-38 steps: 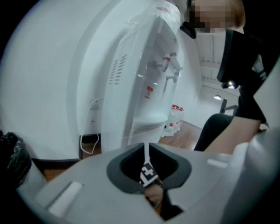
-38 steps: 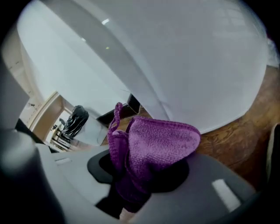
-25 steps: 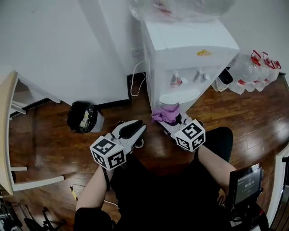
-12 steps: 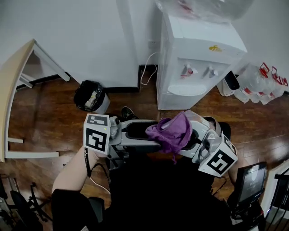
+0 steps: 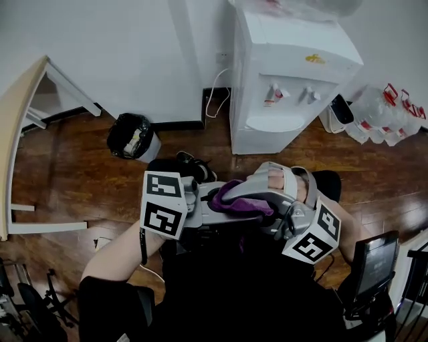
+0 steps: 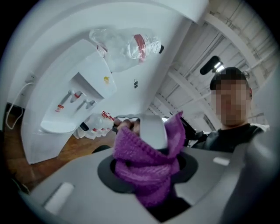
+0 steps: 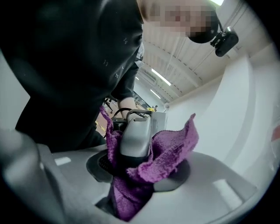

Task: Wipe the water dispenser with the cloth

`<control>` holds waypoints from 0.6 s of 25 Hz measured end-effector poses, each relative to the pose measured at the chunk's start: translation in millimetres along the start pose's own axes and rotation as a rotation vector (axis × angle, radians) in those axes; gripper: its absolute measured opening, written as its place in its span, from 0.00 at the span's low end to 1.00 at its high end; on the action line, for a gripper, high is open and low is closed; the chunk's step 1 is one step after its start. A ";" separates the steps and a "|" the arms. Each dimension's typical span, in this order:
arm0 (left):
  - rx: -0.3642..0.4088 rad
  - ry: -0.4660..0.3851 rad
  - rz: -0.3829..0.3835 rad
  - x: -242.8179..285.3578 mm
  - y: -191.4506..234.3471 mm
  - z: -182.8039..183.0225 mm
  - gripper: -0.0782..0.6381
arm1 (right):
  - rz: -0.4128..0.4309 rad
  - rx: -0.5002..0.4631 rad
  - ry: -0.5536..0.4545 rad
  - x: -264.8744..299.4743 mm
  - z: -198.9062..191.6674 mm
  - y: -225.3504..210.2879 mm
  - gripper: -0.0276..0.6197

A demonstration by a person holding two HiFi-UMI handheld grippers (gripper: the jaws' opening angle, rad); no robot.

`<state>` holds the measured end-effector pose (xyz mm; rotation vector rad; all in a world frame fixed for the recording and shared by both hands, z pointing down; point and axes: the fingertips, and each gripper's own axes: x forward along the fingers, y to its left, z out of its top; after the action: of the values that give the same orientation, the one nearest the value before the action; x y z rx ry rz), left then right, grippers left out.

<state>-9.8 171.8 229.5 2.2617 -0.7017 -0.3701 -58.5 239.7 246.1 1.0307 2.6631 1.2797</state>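
Now | cloth (image 6: pixel 140 153) between jaws | left hand-held gripper (image 6: pixel 151 192) closing | right hand-held gripper (image 7: pixel 131 188) opening

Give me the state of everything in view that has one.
purple cloth: bunched, between both grippers' jaws.
left gripper: jaws closing on the cloth.
right gripper: jaws opening, cloth between them.
water dispenser: upright, untouched, bottle on top.
trash bin: upright, open, bagged, rubbish inside.

Black short-sleeved top (image 5: pixel 234 294), thin black band (image 5: pixel 142 240) on the left wrist. Pale grey plastic left tool (image 6: pixel 148 173), jaws closing, and right tool (image 7: pixel 131 175), jaws opening, purple cloth (image 5: pixel 231 194) between both. White black-marked left cube (image 5: pixel 164 212) at 8 o'clock, right cube (image 5: pixel 311 234) at 4 o'clock.
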 end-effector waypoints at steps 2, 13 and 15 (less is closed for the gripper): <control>0.017 0.012 0.002 -1.2 -0.3 -4.0 0.34 | 0.017 0.009 0.005 0.2 -0.5 3.9 0.36; 0.522 -0.161 0.295 -44.2 63.5 89.6 0.33 | -0.325 0.836 -0.247 -71.6 -91.2 -67.6 0.46; 0.604 -0.225 0.389 -55.5 84.7 123.1 0.33 | -0.435 0.912 -0.266 -91.4 -118.3 -77.3 0.42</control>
<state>-142.1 85.5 208.0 2.5684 -1.5074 -0.2416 -63.0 71.4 247.0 0.4952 2.9854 -0.1809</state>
